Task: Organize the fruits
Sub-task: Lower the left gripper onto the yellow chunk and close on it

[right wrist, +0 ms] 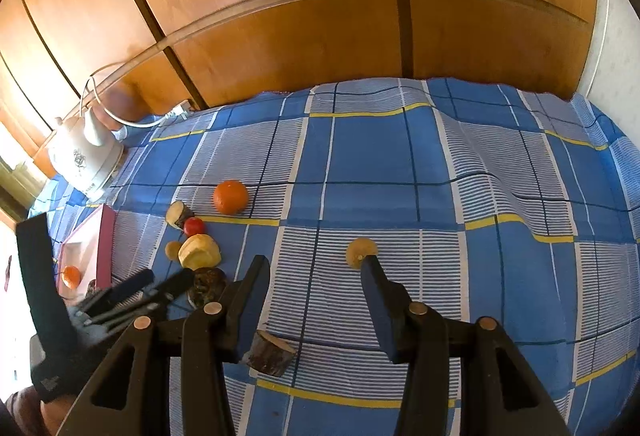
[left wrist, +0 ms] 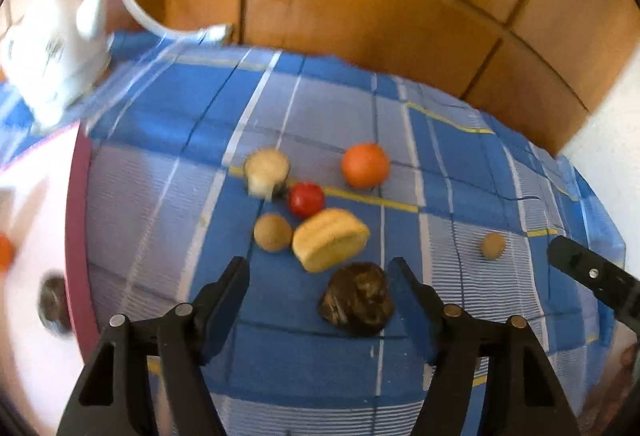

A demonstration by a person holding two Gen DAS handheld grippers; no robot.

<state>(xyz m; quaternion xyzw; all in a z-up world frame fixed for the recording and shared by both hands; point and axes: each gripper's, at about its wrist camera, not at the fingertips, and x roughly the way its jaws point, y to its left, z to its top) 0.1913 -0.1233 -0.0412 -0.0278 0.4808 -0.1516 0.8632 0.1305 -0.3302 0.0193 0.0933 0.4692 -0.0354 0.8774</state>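
Note:
On the blue checked cloth (left wrist: pixel 160 195) lie an orange (left wrist: pixel 365 165), a red tomato (left wrist: pixel 307 199), a pale cut piece (left wrist: pixel 266 169), a brown ball (left wrist: pixel 272 232), a yellow wedge (left wrist: pixel 330 244) and a dark lump (left wrist: pixel 356 300). My left gripper (left wrist: pixel 318 276) hangs open just short of the wedge, with the dark lump beside its right finger. My right gripper (right wrist: pixel 316 264) is open with nothing between its fingers. A small tan fruit (right wrist: pixel 360 252) sits at its right fingertip, and a brown log piece (right wrist: pixel 270 354) lies under its left finger.
A white tray with a pink rim (left wrist: pixel 78 236) stands at the left and holds an orange fruit (right wrist: pixel 72 276) and a dark item (left wrist: pixel 54 304). A white iron (left wrist: pixel 52 51) with its cord stands at the far left. Wooden wardrobe doors (right wrist: pixel 320 15) rise behind the cloth.

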